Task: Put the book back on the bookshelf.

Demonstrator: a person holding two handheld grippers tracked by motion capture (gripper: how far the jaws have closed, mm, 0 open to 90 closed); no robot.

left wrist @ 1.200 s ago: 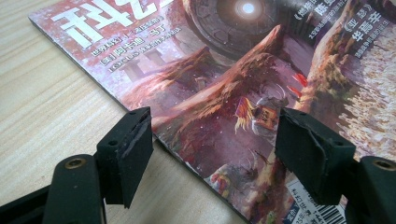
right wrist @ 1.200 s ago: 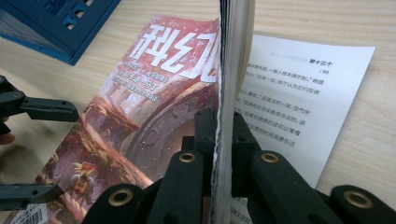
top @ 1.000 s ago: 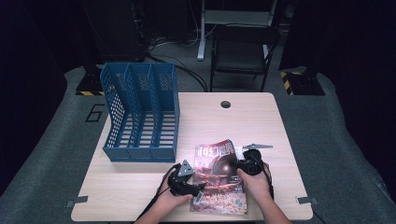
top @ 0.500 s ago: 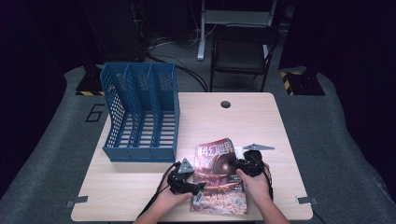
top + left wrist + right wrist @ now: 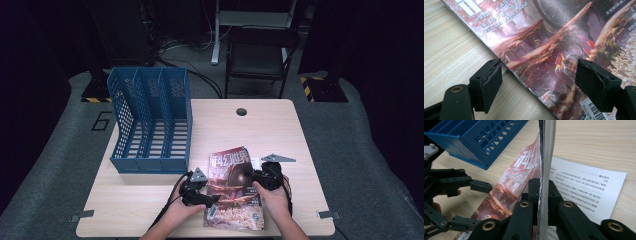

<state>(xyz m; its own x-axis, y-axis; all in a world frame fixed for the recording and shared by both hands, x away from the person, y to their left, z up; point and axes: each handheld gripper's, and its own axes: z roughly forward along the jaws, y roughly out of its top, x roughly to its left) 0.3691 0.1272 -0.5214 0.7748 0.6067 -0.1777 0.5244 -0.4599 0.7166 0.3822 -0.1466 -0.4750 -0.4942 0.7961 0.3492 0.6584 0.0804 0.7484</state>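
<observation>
A magazine point(image 5: 232, 187) with a red-brown cover lies near the table's front edge. My right gripper point(image 5: 255, 176) is shut on its right edge; the right gripper view has the jaws point(image 5: 541, 187) clamped on a raised sheaf of pages point(image 5: 546, 150), with a printed white page point(image 5: 586, 187) bared beneath. My left gripper point(image 5: 207, 200) is at the magazine's left edge. Its jaws point(image 5: 539, 72) have just been opening and stand wide apart over the spine edge and cover point(image 5: 554, 37), the pads point(image 5: 490, 85) pressing on nothing. The right gripper view has that open gripper point(image 5: 482, 205) at its left.
A blue three-slot file rack point(image 5: 150, 122) stands on the left part of the light wooden table point(image 5: 270, 130), close behind my left hand. A round cable hole point(image 5: 241, 111) sits at the table's far edge. A dark chair point(image 5: 260, 50) stands beyond the table.
</observation>
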